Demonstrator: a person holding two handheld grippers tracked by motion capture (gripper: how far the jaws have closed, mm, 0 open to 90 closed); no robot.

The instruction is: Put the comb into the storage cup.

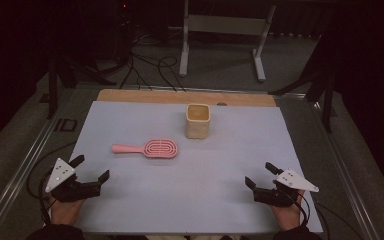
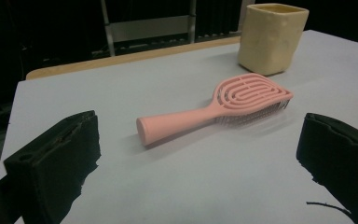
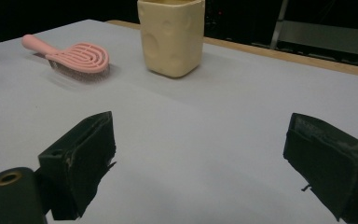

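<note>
The white table carries a cream-yellow square cup near its far edge, at about twelve o'clock from the centre. Just in front of the cup, toward its seven o'clock, lies the pink hairbrush, flat on the table with bristles down. Its long axis runs left to right (handle toward nine o'clock, head toward three o'clock). The brush and cup are near each other but not touching.

From the left gripper the brush lies at about one o'clock; from the right gripper at about ten o'clock, farther off. So I judge the left hand is nearer, especially to the handle. Both grippers have jaws spread wide, holding and touching nothing.
</note>
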